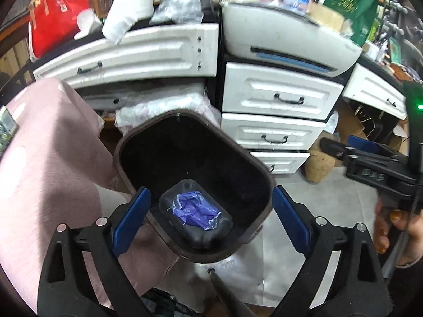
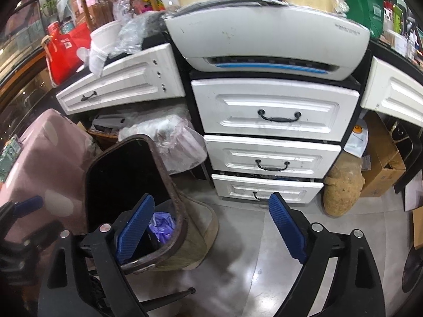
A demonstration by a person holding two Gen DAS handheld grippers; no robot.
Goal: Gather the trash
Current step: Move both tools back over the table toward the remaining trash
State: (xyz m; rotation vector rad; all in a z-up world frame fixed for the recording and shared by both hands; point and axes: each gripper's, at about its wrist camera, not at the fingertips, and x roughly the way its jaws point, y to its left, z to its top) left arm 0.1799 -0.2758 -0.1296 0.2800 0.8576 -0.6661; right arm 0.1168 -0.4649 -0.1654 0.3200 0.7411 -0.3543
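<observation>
A dark bin (image 1: 257, 169) with a brown rim stands on the floor. A crumpled purple glove (image 1: 194, 208) lies at its bottom. My left gripper (image 1: 211, 220) is open and empty, held above the bin's mouth. My right gripper (image 2: 212, 228) is open and empty, to the right of the bin (image 2: 169, 182), with its left finger (image 2: 134, 229) over the rim. The purple glove (image 2: 161, 225) shows beside that finger. The right gripper also shows at the right edge of the left wrist view (image 1: 343, 153).
A white drawer unit (image 2: 272, 137) stands behind the bin with a printer (image 2: 267, 42) on top. A pink cloth (image 1: 47, 158) lies to the left. A plastic-lined basket (image 2: 171, 137), a burlap sack (image 2: 341, 187) and a cardboard box (image 2: 383, 163) sit on the grey floor.
</observation>
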